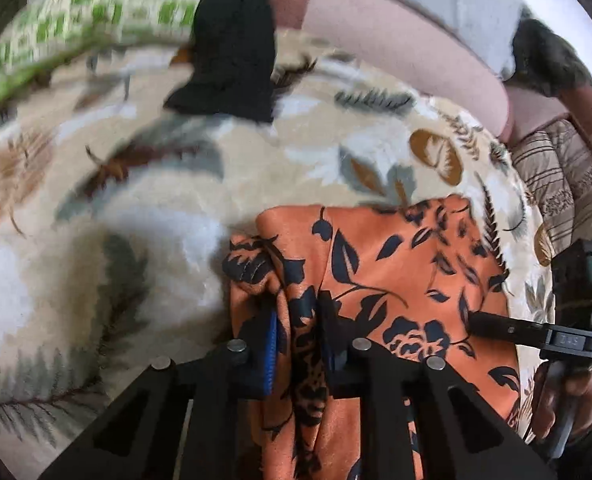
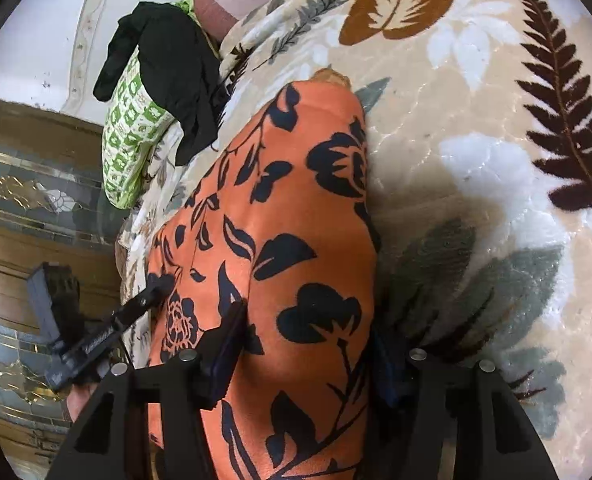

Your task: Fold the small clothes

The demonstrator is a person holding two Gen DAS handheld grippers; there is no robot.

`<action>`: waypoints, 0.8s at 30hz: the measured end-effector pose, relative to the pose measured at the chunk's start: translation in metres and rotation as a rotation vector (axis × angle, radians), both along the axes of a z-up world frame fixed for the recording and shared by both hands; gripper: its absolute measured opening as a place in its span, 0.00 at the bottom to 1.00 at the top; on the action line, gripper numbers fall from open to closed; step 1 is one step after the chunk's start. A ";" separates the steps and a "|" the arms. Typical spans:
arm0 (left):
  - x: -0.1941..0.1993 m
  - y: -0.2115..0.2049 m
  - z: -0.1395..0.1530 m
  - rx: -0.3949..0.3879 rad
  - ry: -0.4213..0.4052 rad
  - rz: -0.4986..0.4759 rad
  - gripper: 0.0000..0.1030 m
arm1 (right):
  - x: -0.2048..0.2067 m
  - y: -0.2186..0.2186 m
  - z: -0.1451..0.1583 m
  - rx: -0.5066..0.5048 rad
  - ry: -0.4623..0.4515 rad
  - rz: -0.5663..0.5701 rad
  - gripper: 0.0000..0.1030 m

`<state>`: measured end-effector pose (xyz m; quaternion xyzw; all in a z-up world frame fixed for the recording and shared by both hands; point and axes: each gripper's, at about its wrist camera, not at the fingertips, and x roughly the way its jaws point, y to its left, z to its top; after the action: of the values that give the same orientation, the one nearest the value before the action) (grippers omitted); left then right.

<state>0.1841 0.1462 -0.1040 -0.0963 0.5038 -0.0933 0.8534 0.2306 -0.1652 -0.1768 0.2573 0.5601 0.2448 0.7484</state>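
An orange cloth with a dark floral print (image 1: 396, 264) lies folded on a leaf-patterned blanket (image 1: 135, 200). My left gripper (image 1: 296, 312) is shut on a bunched edge of the cloth at its left side; the fabric stands gathered between the blue pads. In the right wrist view the same orange cloth (image 2: 287, 208) runs as a long flat strip away from me. My right gripper (image 2: 308, 324) is open and straddles the strip, one finger resting on top of it, the other at its right edge. Each gripper shows at the side of the other's view.
A black garment (image 1: 231, 40) lies crumpled at the far end of the blanket, partly on a green and white pillow (image 1: 95, 12). A pink padded edge (image 1: 396, 48) borders the far side. A wooden cabinet with glass panels (image 2: 35, 200) stands beyond the bed's left side.
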 end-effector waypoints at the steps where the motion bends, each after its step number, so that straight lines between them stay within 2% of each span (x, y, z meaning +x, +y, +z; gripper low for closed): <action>1: -0.002 -0.001 0.000 0.003 -0.018 -0.007 0.18 | 0.000 0.001 0.002 -0.009 -0.009 0.004 0.59; 3: 0.002 0.007 -0.022 -0.003 0.052 0.012 0.24 | 0.000 0.001 -0.001 -0.013 -0.011 0.006 0.59; 4: 0.002 0.013 -0.026 -0.031 0.056 0.031 0.30 | 0.001 0.001 -0.004 0.003 0.001 -0.001 0.59; 5: 0.000 0.019 -0.022 -0.064 0.052 0.058 0.33 | 0.001 0.000 -0.005 0.012 0.004 -0.005 0.59; 7: -0.009 0.019 -0.006 -0.058 0.025 0.078 0.46 | -0.001 -0.004 -0.003 0.031 0.005 -0.001 0.62; 9: -0.028 0.016 0.010 -0.075 -0.031 0.035 0.58 | -0.006 -0.009 0.000 0.049 0.012 0.002 0.68; 10: -0.041 0.017 0.015 -0.088 -0.042 0.012 0.68 | -0.009 -0.012 0.003 0.051 0.006 0.004 0.69; 11: -0.049 0.020 0.015 -0.098 -0.052 0.002 0.71 | -0.015 -0.016 0.006 0.059 -0.008 0.007 0.70; 14: -0.071 0.026 0.007 -0.136 -0.035 0.014 0.71 | -0.031 -0.027 0.009 0.108 -0.003 -0.001 0.70; 19: -0.074 0.019 -0.039 -0.243 0.102 0.028 0.71 | -0.050 -0.022 -0.008 0.157 0.064 0.021 0.70; 21: -0.076 0.020 -0.044 -0.285 0.091 0.044 0.69 | -0.049 -0.018 -0.008 0.169 0.060 0.029 0.71; 22: -0.075 0.019 -0.045 -0.306 0.099 0.036 0.52 | -0.048 -0.014 -0.006 0.144 0.052 0.044 0.68; 24: -0.075 0.015 -0.045 -0.318 0.114 0.026 0.44 | -0.046 -0.007 -0.004 0.105 0.049 0.073 0.54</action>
<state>0.1093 0.1616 -0.1494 -0.2417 0.5288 -0.1553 0.7986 0.1850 -0.1725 -0.1809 0.2815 0.5737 0.2944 0.7106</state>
